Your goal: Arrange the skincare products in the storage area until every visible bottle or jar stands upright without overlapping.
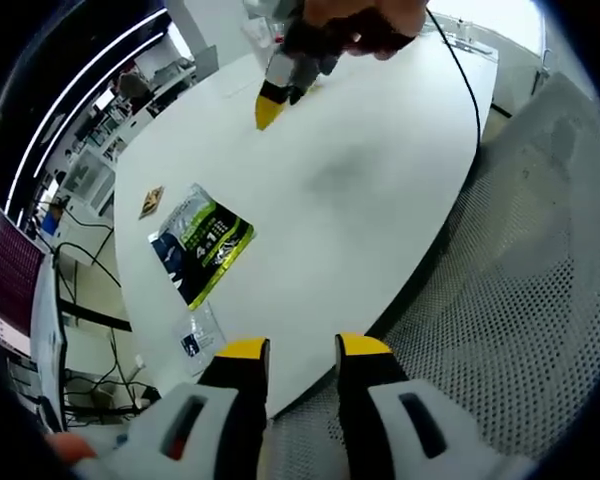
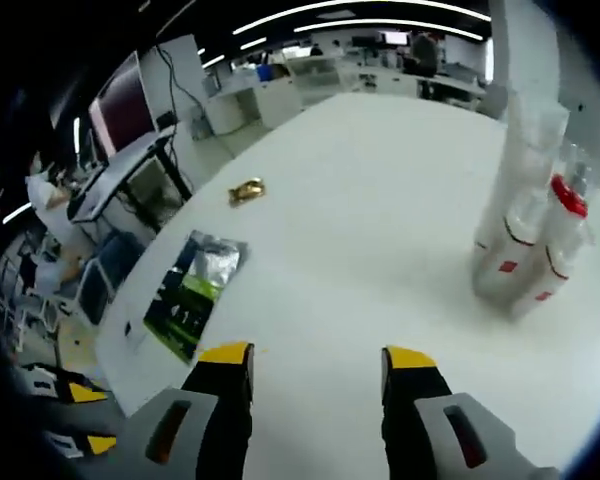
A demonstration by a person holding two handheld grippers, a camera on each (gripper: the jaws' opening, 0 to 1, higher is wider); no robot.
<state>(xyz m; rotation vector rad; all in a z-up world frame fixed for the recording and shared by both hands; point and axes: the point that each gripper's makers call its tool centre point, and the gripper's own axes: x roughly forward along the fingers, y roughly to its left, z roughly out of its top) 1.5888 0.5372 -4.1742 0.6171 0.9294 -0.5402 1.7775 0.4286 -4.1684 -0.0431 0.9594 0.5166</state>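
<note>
Both grippers are empty, jaws apart: the left gripper [image 1: 302, 352] hangs past the table [image 1: 360, 170] edge over mesh, the right gripper [image 2: 315, 362] over the white top. Ahead of the right, bottles [image 2: 525, 255] stand upright, touching. A pouch [image 2: 192, 290] lies flat. Likely step: approach; next, separate the bottles.

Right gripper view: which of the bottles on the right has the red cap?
The front bottle nearest the table's right edge: its red cap is at the top. The bottle beside it shows only red marks lower down, no red cap.
</note>
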